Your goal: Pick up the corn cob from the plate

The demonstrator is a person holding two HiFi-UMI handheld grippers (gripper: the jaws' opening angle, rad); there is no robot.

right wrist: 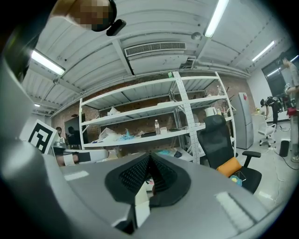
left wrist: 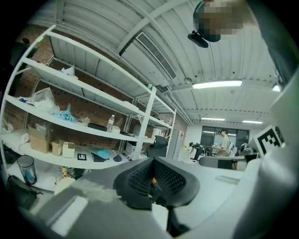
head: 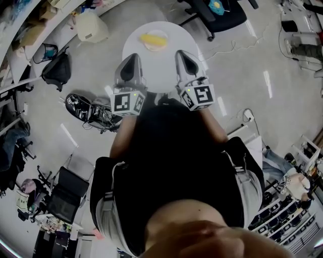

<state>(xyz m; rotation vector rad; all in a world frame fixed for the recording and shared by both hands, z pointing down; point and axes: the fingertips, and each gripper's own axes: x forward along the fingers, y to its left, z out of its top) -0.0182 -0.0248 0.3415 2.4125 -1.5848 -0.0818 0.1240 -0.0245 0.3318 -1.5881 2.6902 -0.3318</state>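
Yellow, the corn cob (head: 154, 39) lies on a pale plate (head: 154, 49) at the twelve o'clock side of the round white bench (head: 161, 70), untouched. Toward the six o'clock edge of the bench, two grippers are held side by side, apart from the plate and pointed toward it. The left gripper (head: 133, 57) is seen with its jaws pressed together and nothing between them. The right gripper (head: 182, 53) is likewise closed and empty. A black office chair (head: 222, 15) stands on the floor at one o'clock beyond the bench.
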